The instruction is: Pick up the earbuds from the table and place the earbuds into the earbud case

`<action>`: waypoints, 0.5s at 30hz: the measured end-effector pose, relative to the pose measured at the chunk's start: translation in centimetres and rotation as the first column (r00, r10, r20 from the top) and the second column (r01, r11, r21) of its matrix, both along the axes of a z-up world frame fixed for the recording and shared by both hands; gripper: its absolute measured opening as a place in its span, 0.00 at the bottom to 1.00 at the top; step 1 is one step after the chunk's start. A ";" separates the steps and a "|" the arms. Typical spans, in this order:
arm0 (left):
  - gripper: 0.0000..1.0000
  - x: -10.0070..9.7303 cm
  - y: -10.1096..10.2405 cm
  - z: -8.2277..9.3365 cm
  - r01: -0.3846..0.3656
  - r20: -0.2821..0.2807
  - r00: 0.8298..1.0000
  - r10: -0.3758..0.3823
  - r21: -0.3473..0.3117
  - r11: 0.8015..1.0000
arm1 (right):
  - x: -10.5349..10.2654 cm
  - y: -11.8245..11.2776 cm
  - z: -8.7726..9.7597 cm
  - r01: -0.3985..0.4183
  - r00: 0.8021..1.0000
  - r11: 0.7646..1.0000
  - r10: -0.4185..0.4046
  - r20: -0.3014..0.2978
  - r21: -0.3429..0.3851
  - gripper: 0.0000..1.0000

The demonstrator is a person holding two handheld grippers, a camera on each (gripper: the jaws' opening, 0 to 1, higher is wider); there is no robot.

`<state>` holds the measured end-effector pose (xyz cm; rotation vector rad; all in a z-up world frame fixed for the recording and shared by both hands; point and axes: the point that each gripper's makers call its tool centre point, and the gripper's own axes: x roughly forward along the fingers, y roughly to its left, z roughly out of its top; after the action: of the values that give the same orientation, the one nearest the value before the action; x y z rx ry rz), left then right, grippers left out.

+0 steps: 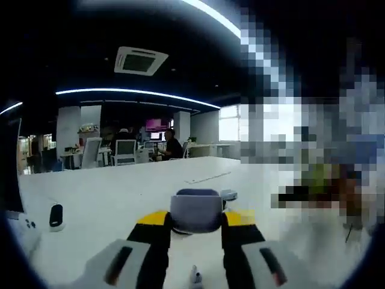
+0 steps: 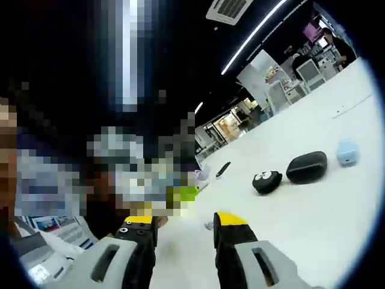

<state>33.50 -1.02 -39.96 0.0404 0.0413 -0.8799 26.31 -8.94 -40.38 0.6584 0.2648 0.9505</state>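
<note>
In the left gripper view my left gripper [image 1: 197, 218] is shut on a grey-blue earbud case [image 1: 195, 209], held between its yellow tips just above the white table [image 1: 120, 192]. A small white earbud-like piece [image 1: 195, 277] lies low between the jaws, closer to the camera. In the right gripper view my right gripper [image 2: 186, 221] stands open over the table [image 2: 313, 223]. A tiny pale object [image 2: 208, 226] rests on the table by its right tip, too small to identify.
On the table in the right gripper view lie a black pouch with eyes [image 2: 266, 180], a black oval case [image 2: 307, 167], a light blue case [image 2: 347, 152] and a dark slim item [image 2: 222, 169]. A small white and black device [image 1: 55, 217] sits far left. Office desks and chairs stand behind.
</note>
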 end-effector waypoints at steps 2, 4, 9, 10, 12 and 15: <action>0.34 -1.4 -0.6 0.8 -0.005 0.033 0.999 0.006 -0.036 0.999 | 0.1 0.8 0.3 -0.003 1.000 1.000 0.004 -0.006 0.027 0.41; 0.34 -2.4 -1.1 1.2 -0.001 0.043 0.999 0.004 -0.058 0.998 | 0.0 1.3 0.6 -0.004 1.000 1.000 0.004 0.001 0.030 0.44; 0.35 -4.6 -2.4 1.8 -0.017 0.127 0.992 0.023 -0.045 0.999 | -0.3 2.8 1.7 -0.033 0.999 0.998 0.032 0.021 0.051 0.50; 0.35 -4.9 -2.7 1.8 -0.019 0.138 0.990 0.025 -0.045 0.999 | -0.4 3.0 1.9 -0.040 0.999 0.998 0.038 0.025 0.053 0.50; 0.35 -5.6 -3.3 2.0 -0.030 0.188 0.982 0.034 -0.026 0.999 | -0.3 3.3 1.9 -0.041 0.999 0.998 0.040 0.029 0.047 0.50; 0.34 -6.3 -3.8 2.3 -0.040 0.223 0.974 0.042 -0.014 0.999 | -0.2 3.6 1.8 -0.042 0.999 0.998 0.041 0.027 0.044 0.50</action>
<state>27.25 -4.79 -37.64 0.1292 -0.1724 -0.8302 26.09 -5.37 -38.57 0.6833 0.2348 1.0066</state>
